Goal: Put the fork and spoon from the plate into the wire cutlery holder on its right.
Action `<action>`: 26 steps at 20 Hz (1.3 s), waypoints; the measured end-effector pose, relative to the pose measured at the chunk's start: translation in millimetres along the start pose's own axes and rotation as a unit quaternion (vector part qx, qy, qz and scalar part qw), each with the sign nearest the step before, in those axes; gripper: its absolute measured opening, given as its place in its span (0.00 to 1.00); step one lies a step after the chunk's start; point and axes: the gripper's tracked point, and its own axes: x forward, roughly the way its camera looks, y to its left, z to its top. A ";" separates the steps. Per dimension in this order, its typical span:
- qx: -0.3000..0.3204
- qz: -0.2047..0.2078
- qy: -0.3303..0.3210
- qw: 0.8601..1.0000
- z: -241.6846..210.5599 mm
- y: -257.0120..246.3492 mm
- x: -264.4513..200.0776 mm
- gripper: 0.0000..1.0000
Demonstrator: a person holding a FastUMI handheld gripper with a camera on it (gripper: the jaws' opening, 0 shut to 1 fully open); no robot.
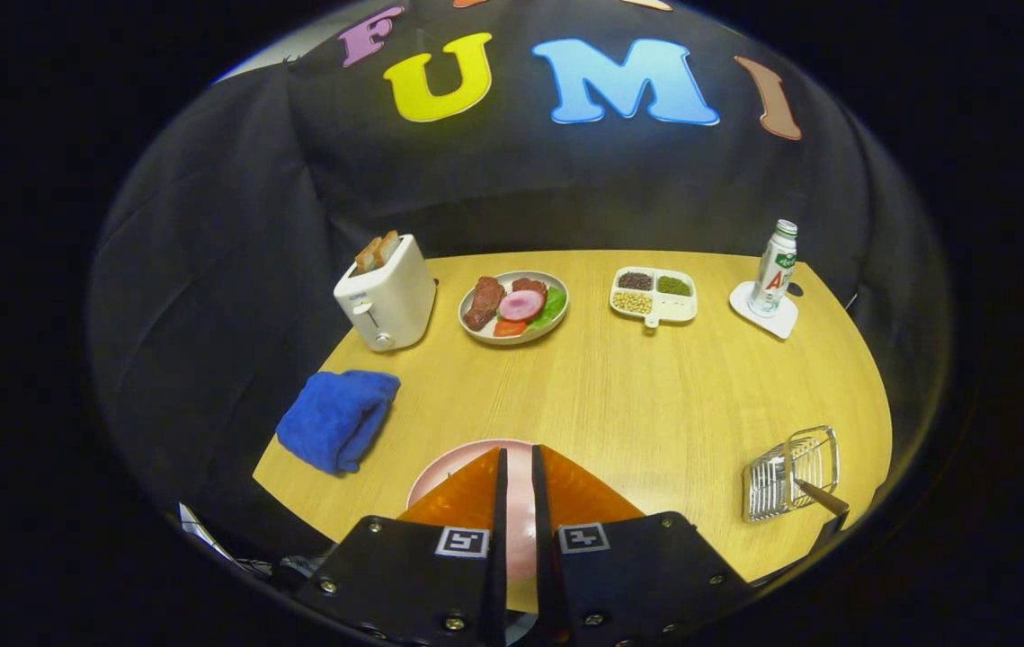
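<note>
One utensil handle, brown and slim, already juts from the wire cutlery holder, leaning out toward its right side; whether it belongs to the fork or the spoon cannot be told. By that reading, half the job looks done. Gripper hangs over the pink plate, fingers drawn close with only a narrow slot between them, nothing visibly held there. Most of the plate is hidden beneath the fingers, so any remaining utensil on it cannot be confirmed. Holder sits well apart from the plate, near the table's right edge: thin bright metal wire, boxy, open-topped, see-through. Plate is round, smooth, matte pink with a shallow rim. Table is pale wood laminate with fine straight grain. Blue towel, soft and rumpled, lies beside the plate on the left. Farther back: white glossy toaster with toast, grey plate of food, white divided dish of grains, bottle on a white coaster.
</note>
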 end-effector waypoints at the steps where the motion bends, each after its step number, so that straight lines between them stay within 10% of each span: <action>1: -0.005 0.006 0.011 1.000 -6.1 7.4 6.3 0.14; 26: -0.008 0.043 0.248 0.968 -165.2 61.9 81.4 0.23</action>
